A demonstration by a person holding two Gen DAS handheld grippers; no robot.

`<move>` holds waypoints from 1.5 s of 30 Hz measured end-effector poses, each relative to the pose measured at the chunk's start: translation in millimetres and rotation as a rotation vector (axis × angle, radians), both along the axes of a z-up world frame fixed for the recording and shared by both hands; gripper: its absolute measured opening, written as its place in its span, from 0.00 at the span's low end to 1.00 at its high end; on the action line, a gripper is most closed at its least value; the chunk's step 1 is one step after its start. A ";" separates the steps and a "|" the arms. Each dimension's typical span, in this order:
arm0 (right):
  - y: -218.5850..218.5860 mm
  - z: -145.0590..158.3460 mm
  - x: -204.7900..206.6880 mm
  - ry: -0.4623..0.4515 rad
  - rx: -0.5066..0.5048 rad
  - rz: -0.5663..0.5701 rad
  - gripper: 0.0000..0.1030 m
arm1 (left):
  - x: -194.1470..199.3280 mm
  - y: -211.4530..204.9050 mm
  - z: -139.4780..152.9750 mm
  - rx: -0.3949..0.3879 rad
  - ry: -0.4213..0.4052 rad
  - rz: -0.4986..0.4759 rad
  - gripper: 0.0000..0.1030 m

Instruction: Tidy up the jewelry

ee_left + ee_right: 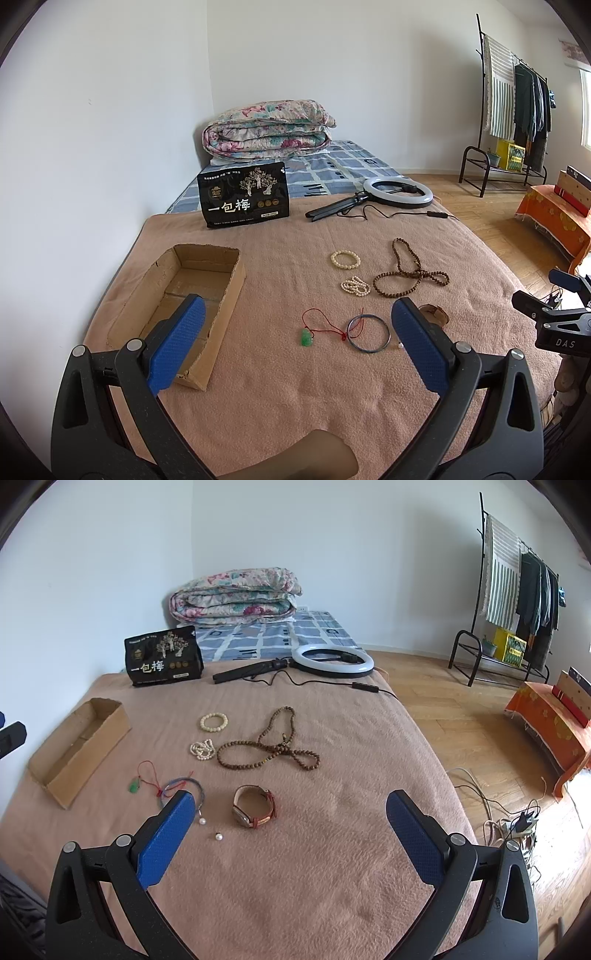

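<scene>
Jewelry lies on a pink blanket: a cream bead bracelet, a small pearl strand, a long brown bead necklace, a green pendant on red cord, a blue bangle, a brown-strap watch and two pearl earrings. An open, empty cardboard box sits at the left. My left gripper is open above the pendant and bangle. My right gripper is open and empty, right of the watch.
A black snack bag and a ring light with tripod and cable lie at the blanket's far end. A folded floral quilt lies behind. The bed edge drops to wood floor on the right, with cables.
</scene>
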State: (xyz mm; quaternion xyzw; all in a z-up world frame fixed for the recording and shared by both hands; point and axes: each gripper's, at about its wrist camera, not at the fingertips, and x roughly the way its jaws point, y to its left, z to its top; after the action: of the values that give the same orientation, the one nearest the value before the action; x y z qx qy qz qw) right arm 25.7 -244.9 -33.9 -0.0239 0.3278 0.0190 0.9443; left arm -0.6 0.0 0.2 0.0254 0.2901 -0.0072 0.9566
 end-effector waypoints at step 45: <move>-5.9 -8.9 18.8 0.091 0.030 -0.010 1.00 | 19.7 4.9 -19.8 0.013 0.069 0.033 0.99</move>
State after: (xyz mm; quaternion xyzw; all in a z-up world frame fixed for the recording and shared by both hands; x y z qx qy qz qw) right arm 44.5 -250.8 -42.9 -0.0073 0.3700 0.0202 0.9288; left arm 19.0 4.9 -19.6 0.0265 0.3232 0.0097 0.9459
